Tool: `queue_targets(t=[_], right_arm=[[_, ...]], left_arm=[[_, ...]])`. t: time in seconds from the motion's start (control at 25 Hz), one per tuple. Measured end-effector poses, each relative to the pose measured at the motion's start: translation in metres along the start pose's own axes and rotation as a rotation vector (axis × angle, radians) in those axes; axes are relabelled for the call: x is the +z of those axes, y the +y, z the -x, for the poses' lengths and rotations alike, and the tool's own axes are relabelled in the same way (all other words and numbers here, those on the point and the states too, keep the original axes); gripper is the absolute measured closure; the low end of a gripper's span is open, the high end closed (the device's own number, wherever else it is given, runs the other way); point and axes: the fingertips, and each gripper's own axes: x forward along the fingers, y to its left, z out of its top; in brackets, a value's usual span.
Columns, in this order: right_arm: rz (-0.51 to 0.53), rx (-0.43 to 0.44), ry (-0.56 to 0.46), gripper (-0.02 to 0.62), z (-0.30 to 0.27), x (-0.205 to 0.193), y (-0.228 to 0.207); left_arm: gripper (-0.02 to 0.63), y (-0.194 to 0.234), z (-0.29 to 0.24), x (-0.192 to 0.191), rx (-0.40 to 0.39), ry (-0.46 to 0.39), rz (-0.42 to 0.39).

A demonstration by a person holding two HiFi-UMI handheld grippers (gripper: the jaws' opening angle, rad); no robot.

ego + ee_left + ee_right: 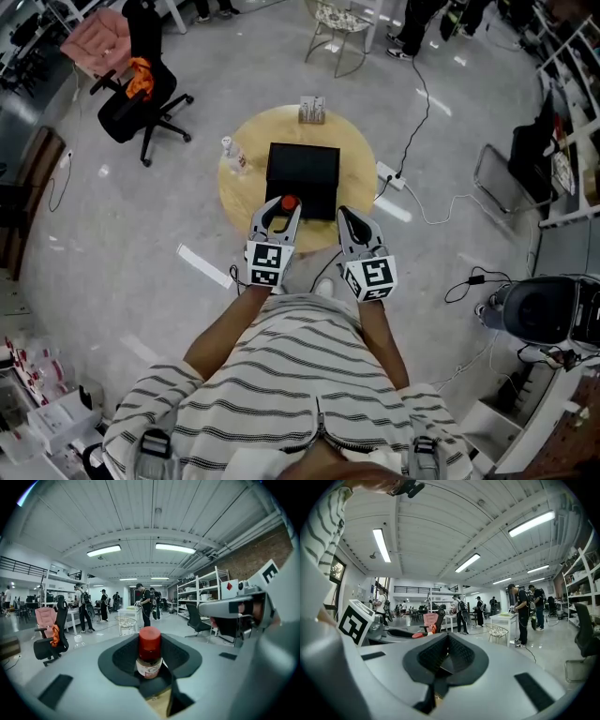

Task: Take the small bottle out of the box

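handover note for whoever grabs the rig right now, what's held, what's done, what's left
Left gripper: shut on the small bottle, red cap up, upright between the pads.
Right gripper: shut, nothing in it, level beside the left one.
Black box: in the middle of the round table. In the head view the bottle sits over the box's near left edge.
Done: the bottle is gripped and appears lifted out of the box.
Left: bring it clear of the box and set it on a bare part of the table, probably the near side.
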Motion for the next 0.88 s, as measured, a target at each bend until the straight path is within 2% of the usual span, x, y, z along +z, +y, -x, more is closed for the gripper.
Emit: queue_targets(t=[0.88], right_arm=[[-0.009, -0.011, -0.003, 0.584, -0.0042, -0.0041, 0.0005]], left_arm=[[0.457, -0.0009, 0.0072, 0.0086, -0.004, -0.032, -0.009]])
